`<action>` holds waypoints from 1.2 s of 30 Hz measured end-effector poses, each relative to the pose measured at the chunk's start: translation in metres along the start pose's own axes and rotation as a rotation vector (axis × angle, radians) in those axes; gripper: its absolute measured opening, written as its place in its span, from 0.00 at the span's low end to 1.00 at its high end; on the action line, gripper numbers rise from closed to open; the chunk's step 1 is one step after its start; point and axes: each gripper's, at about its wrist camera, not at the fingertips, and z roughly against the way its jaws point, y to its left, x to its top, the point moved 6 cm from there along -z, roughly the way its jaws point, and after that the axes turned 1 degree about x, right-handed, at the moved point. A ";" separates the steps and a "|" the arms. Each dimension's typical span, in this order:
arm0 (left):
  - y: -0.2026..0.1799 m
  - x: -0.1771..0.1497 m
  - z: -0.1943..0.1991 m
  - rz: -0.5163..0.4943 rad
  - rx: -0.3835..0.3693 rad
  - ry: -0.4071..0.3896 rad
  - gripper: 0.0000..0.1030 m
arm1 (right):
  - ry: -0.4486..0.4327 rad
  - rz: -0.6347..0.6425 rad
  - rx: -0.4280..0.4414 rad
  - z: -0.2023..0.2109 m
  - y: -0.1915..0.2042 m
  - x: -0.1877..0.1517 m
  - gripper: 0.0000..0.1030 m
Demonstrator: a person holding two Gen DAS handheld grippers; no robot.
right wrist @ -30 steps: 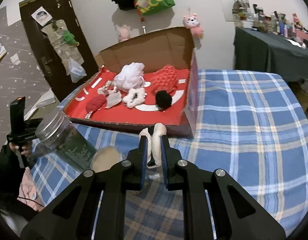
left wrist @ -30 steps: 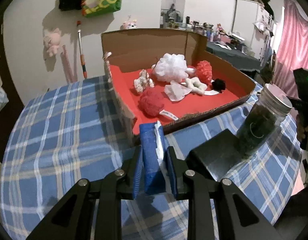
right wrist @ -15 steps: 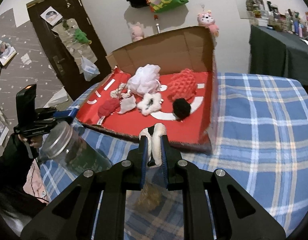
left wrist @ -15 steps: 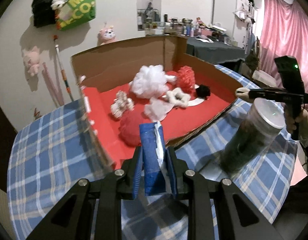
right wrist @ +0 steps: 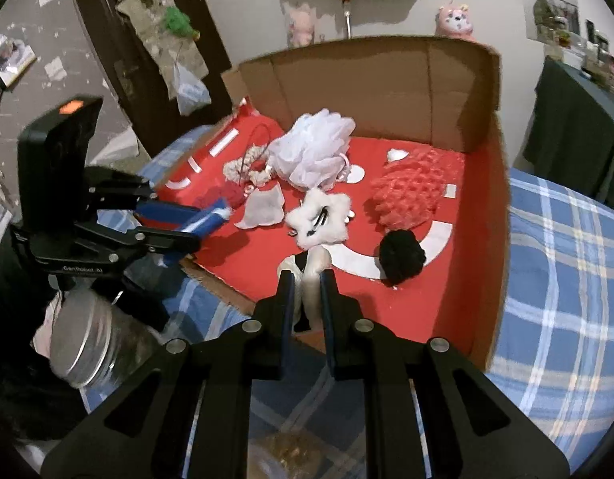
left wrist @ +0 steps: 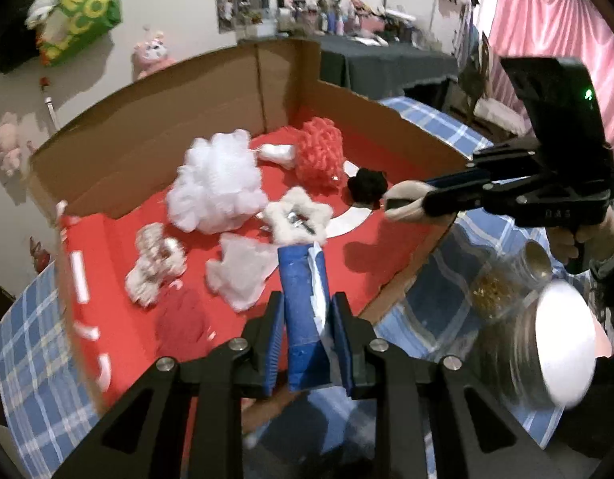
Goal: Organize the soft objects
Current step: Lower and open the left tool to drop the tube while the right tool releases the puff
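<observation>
A lived-in room of a home: pink curtains (left wrist: 546, 28), plush toys (right wrist: 454, 20) and a green bag (left wrist: 87, 4) hung on the wall, a dark-clothed table (left wrist: 371, 60) crowded with bottles and trinkets, a door (right wrist: 147, 40) stuck with papers, and a plaid cloth (right wrist: 566, 279).

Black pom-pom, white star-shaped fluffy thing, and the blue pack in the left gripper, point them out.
black pom-pom (right wrist: 401, 254), right wrist view, centre of the ball.
white star (right wrist: 323, 221), right wrist view, fluffy middle.
blue pack (left wrist: 301, 311), left wrist view, front face.
</observation>
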 end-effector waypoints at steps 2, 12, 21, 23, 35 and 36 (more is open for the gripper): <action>-0.005 0.008 -0.009 -0.027 -0.019 0.025 0.25 | 0.034 0.015 -0.004 -0.008 0.000 0.002 0.12; -0.021 0.015 -0.045 -0.171 -0.024 0.149 0.25 | 0.162 0.047 -0.046 -0.041 -0.005 0.008 0.13; -0.009 0.014 -0.068 -0.163 -0.005 0.207 0.25 | 0.211 0.036 -0.071 -0.056 -0.008 0.011 0.15; -0.008 0.014 -0.071 -0.153 -0.006 0.213 0.26 | 0.225 0.041 -0.080 -0.059 -0.009 0.010 0.16; -0.006 0.013 -0.072 -0.144 -0.002 0.201 0.43 | 0.285 0.054 -0.116 -0.069 -0.010 0.006 0.47; -0.007 0.013 -0.071 -0.141 -0.006 0.199 0.43 | 0.291 0.061 -0.124 -0.070 -0.009 0.005 0.48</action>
